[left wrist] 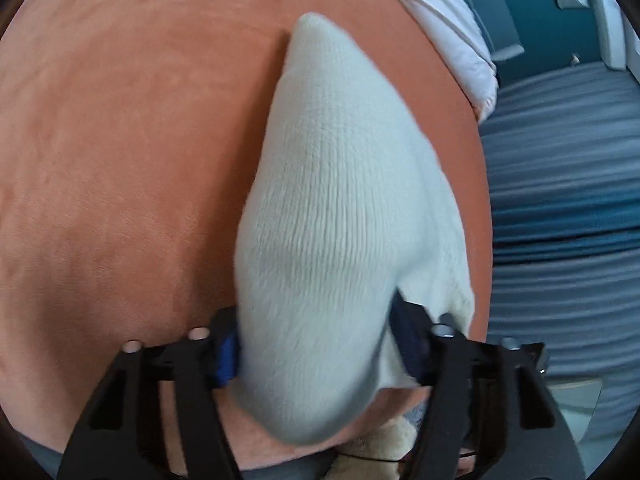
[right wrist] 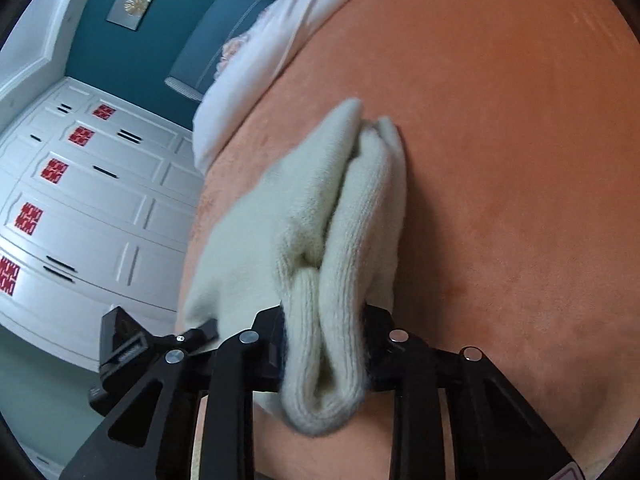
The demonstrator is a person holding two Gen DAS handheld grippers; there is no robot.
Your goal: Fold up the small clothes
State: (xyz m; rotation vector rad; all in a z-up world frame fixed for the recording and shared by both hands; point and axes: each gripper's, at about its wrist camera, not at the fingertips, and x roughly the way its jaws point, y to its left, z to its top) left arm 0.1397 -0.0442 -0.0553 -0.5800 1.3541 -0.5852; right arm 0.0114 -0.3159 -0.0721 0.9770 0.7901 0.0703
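Left wrist view: the left gripper (left wrist: 316, 344) pinches the sock (left wrist: 332, 216), which stretches away over the orange blanket (left wrist: 120, 140).

Right wrist view: the right gripper (right wrist: 324, 344) clamps the sock's (right wrist: 320, 216) ribbed cuff, above the blanket (right wrist: 500, 160).

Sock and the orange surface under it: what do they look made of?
Sock: cream knit, likely wool or acrylic blend; visible ribbed stitches and fuzzy nap.
Orange surface: looks like velvet or microsuede; matte, short pile with brushed shading. Exact fibres can't be told.

Broad bare orange velvet cushion surface (left wrist: 120, 140) left of cream knitted sock (left wrist: 332, 200), rumpled white bedding (right wrist: 256, 76) crowding far edge
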